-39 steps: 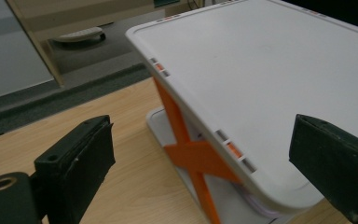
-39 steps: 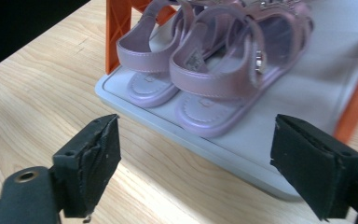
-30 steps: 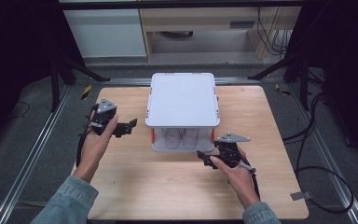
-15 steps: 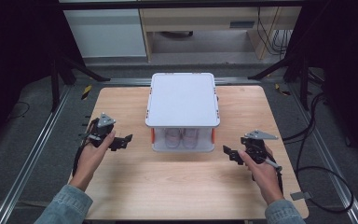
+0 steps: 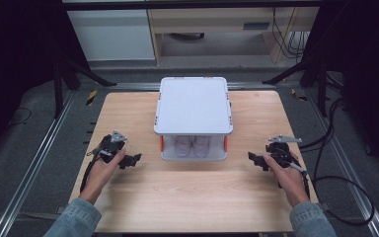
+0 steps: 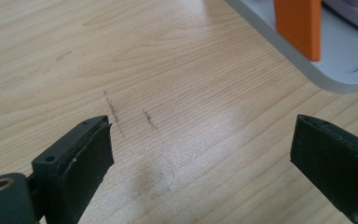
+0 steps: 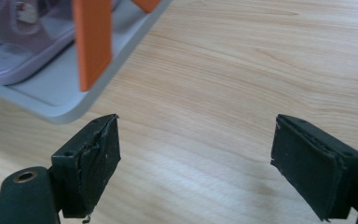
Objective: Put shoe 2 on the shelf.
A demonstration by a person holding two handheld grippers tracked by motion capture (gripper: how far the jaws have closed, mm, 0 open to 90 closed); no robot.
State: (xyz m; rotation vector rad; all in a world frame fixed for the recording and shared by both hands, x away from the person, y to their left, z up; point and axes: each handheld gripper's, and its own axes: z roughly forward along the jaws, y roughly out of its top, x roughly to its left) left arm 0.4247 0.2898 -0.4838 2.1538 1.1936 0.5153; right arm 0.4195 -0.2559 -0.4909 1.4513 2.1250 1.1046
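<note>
A clear plastic storage box (image 5: 193,148) with a white lid (image 5: 193,103) and orange latches (image 5: 161,143) stands in the middle of the wooden table (image 5: 192,197). Pale shoe-like items (image 5: 192,144) show through its front wall. My left gripper (image 5: 131,160) hovers low over the wood left of the box, open, nothing between its jaws (image 6: 200,154). My right gripper (image 5: 256,161) sits to the right of the box, open and empty (image 7: 196,158); its jaws have just been closing a little. Each gripper view catches a box corner (image 6: 340,70) (image 7: 51,100) with an orange latch (image 6: 300,25) (image 7: 92,42).
Faint dark scuff marks (image 6: 114,114) lie on the wood ahead of the left gripper. Black cables (image 5: 335,148) trail off the table's right edge. Metal rails (image 5: 34,168) run beside the table, and a cabinet (image 5: 212,29) stands behind it.
Both hands have drawn away from the box. The left came down and toward the person. The right slid out to the right along the table.
</note>
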